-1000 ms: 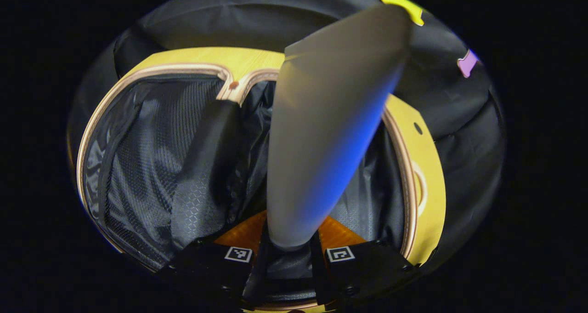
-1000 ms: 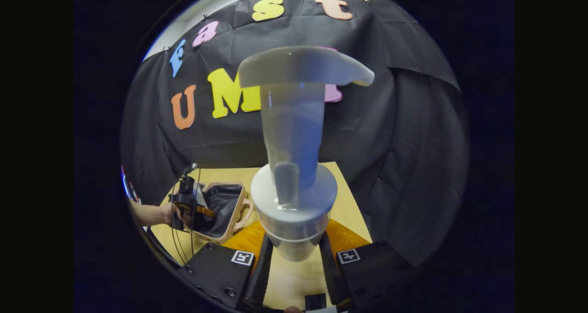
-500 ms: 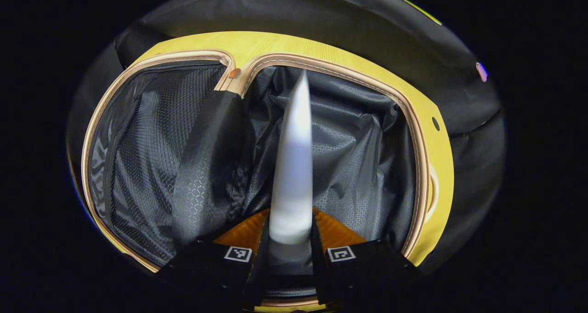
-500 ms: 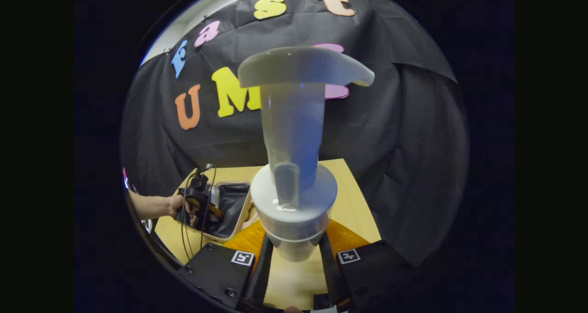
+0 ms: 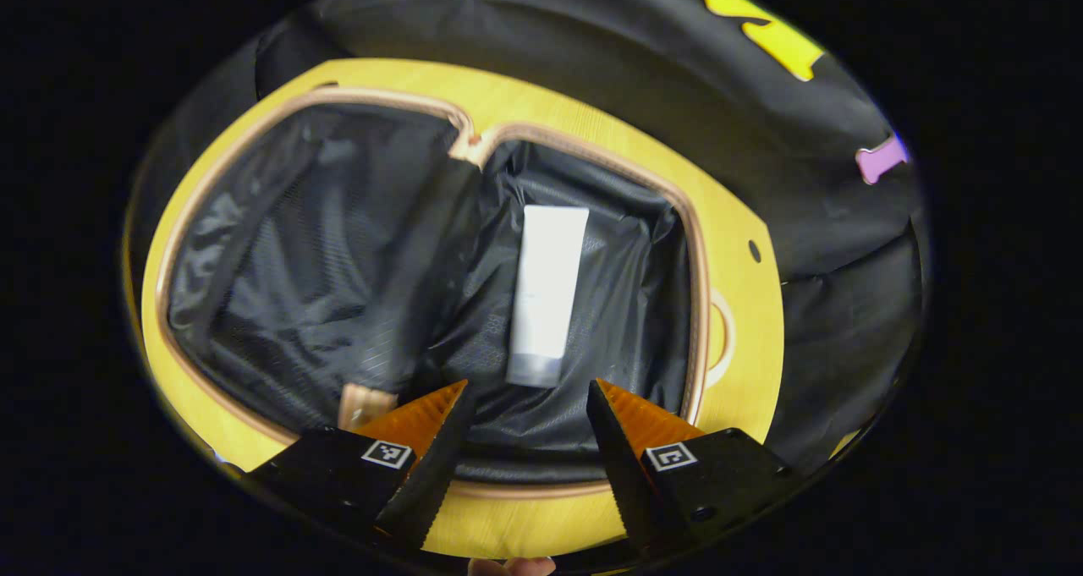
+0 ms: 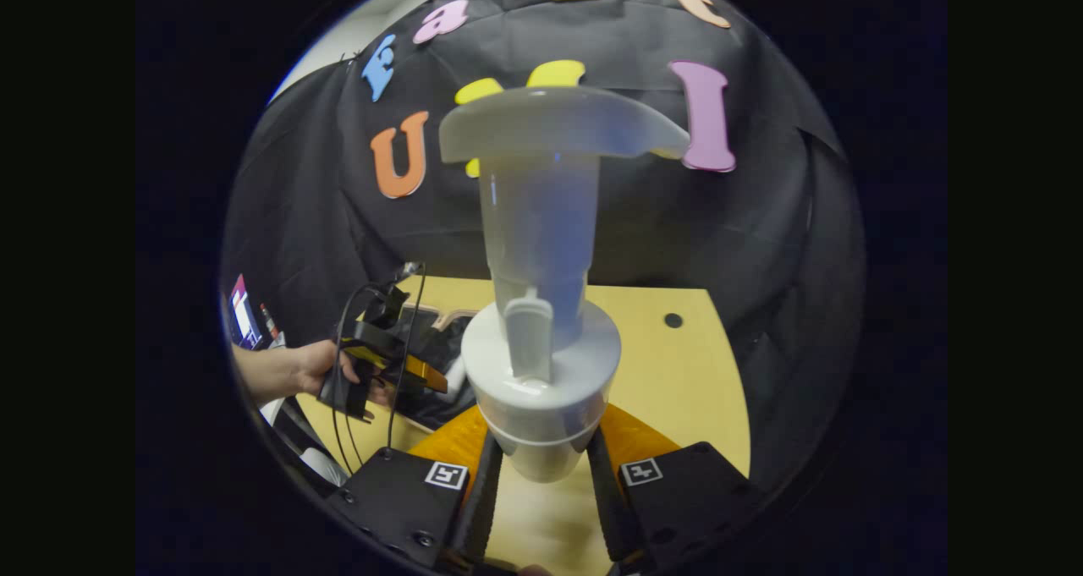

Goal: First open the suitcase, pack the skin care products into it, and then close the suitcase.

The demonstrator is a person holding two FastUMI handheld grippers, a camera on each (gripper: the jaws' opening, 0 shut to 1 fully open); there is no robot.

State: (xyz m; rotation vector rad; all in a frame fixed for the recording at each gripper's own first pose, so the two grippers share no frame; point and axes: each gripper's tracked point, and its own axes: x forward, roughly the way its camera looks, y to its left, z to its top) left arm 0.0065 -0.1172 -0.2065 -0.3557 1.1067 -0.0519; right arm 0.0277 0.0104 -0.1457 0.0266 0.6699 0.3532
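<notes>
The left gripper (image 5: 525, 415) hovers with wide jaws over the white tube (image 5: 546, 293) lying in the open suitcase (image 5: 694, 305), while the right gripper (image 6: 541, 474) holds a pump bottle (image 6: 541, 305) upright between its jaws.

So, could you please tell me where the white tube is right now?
In the left gripper view, the white tube lies flat on the black lining of the open suitcase, just beyond the open left tool.

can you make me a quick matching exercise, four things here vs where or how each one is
Things:
1. white tube
2. pump bottle
3. left gripper
4. suitcase

States:
a. clamped between two fingers
b. lying open on the table
c. fingers apart, holding nothing
d. lying flat on the black lining

Pairs: 1-d, 2-a, 3-c, 4-b
</notes>
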